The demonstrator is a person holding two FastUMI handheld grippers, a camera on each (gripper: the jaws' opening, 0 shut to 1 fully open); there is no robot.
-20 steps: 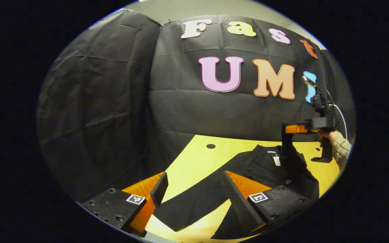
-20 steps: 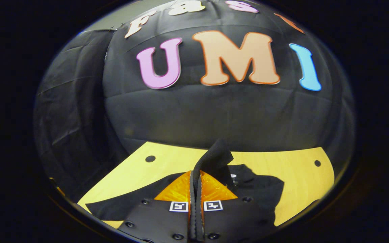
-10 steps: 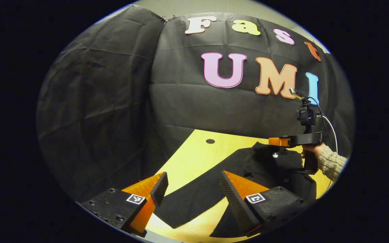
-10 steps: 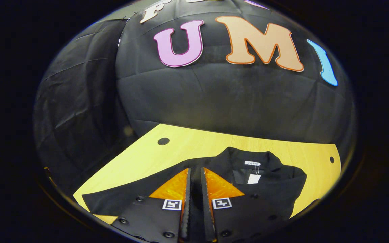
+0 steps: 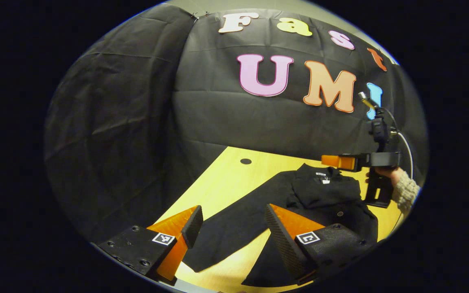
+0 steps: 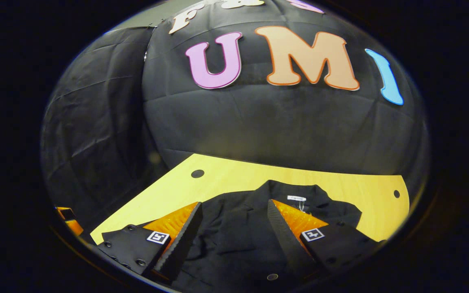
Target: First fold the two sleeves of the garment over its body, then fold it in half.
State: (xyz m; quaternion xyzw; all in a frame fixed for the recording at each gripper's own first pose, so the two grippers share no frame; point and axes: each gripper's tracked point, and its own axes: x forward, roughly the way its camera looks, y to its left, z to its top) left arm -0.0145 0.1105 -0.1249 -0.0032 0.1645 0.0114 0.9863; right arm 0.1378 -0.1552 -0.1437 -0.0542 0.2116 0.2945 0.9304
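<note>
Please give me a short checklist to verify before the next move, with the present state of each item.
1. Right gripper open and free of cloth: ok.
2. One sleeve folded over the black garment body: ok.
3. Other sleeve folded: not ok, it lies stretched on the wooden table.
4. Left gripper open, above that sleeve: ok.
5. Garment flat under the fold: cannot tell.

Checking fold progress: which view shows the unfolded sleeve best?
Left gripper view: the sleeve lies flat on the table, stretched out from the garment, between the open left gripper fingers. In the right gripper view it sits mostly behind the open right gripper.
</note>
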